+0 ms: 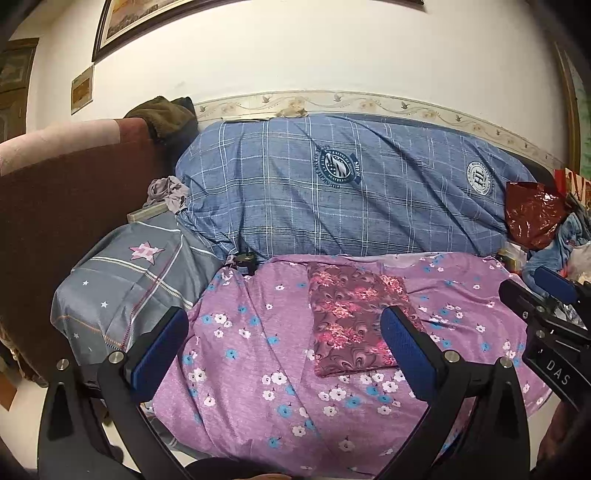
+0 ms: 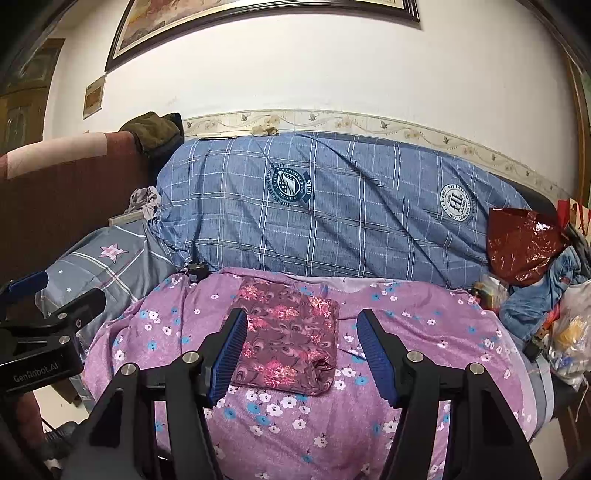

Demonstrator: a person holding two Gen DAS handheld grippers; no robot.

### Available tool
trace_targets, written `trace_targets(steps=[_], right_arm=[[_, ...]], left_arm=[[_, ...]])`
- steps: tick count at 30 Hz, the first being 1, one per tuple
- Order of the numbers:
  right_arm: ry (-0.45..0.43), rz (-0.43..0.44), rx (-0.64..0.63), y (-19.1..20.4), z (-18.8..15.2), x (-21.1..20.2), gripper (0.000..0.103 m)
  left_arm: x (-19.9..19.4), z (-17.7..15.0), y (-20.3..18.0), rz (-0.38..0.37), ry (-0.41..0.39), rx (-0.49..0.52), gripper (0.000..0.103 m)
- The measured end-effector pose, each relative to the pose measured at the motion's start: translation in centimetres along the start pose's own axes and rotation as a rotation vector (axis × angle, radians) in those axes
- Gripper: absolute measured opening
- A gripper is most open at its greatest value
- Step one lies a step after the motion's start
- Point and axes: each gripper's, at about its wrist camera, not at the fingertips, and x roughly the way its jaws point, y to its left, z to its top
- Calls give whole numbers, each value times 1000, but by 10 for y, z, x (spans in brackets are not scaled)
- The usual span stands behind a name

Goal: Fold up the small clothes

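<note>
A white wall [image 2: 332, 74] with a flowered border strip and a dark-framed picture [image 2: 258, 22] backs a bed covered by a purple flowered sheet [image 2: 295, 417]. Along the wall side lies a big blue checked quilt [image 2: 332, 221] with round crests printed on it. To its left sits a grey pillow [image 1: 129, 280] with a pink star, next to a dark red sofa arm [image 1: 55, 192] that carries a heap of olive cloth [image 1: 162, 114]. At the right end of the bed a shiny red bag [image 2: 521, 243] leans among blue clothes and plastic bags.

The folded garment [image 2: 291, 339], maroon with pink flowers, lies flat on the purple sheet in the middle of the bed, a neat rectangle just in front of the quilt.

The left claw [image 1: 284, 350] hangs above the sheet with its blue pads wide apart and nothing between them; the garment lies beyond, seen past the inner edge of its right finger. The right claw [image 2: 303, 354] also stands open over the near part of the garment, holding nothing. Each claw shows at the edge of the other's view, side by side at the near edge of the bed.
</note>
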Motion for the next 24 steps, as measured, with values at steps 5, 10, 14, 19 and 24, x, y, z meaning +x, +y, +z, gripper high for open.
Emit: trace_targets(steps=[5, 10, 14, 19, 24], right_arm=[[-9, 0, 0, 1, 0, -3, 64], [-16, -3, -4, 2, 1, -5, 64], [-20, -4, -7, 2, 1, -6, 64], [-20, -3, -2, 2, 1, -7, 64], [-22, -4, -4, 2, 0, -6, 64]], left_arm=[[-2, 1, 1, -12, 0, -10, 103], [-5, 2, 5, -15, -5, -26, 103], [-6, 3, 7, -15, -9, -33, 103], [-7, 3, 7, -16, -6, -30, 103], [-7, 4, 7, -16, -6, -29, 103]])
